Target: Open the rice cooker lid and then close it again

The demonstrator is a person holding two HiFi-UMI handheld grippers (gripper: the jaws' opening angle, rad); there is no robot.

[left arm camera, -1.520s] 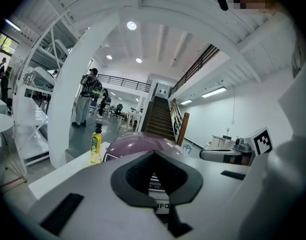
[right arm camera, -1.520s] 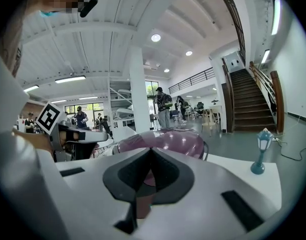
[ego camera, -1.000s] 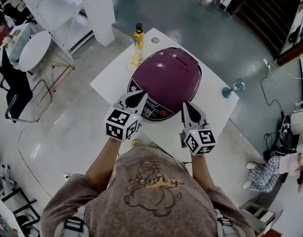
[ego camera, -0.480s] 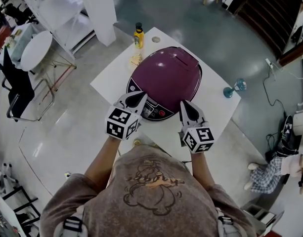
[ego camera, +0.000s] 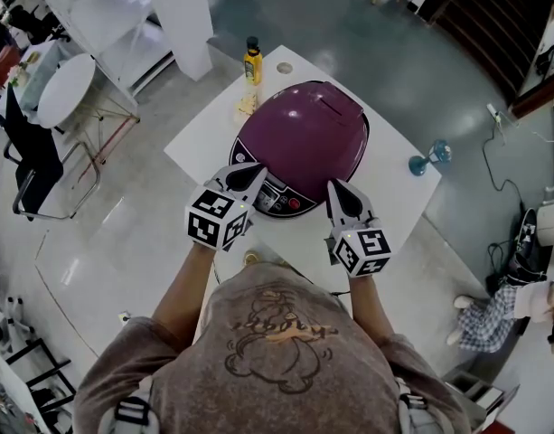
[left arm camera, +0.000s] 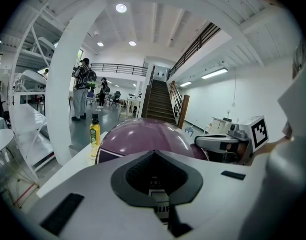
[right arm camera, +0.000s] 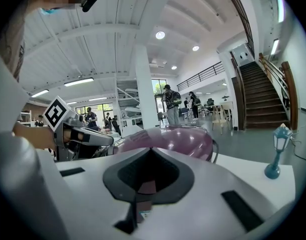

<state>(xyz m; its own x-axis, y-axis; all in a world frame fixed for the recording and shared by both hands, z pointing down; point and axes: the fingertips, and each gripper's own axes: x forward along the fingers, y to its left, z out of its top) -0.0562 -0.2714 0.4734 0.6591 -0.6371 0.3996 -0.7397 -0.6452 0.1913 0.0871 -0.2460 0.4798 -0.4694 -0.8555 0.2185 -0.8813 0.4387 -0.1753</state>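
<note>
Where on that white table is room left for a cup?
Bare tabletop lies left of the rice cooker, and right of it toward the blue lamp. The yellow bottle crowds the far corner; the left tool and right tool crowd the near edge.

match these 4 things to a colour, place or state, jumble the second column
Things:
1 cooker
2 bottle
3 lamp
4 right gripper

Descriptions:
a teal, by the right edge of the table
b purple, closed, mid-table
c yellow with a dark cap, at the far edge
d shut and empty, at the cooker's front

Pairs: 1-b, 2-c, 3-a, 4-d
</note>
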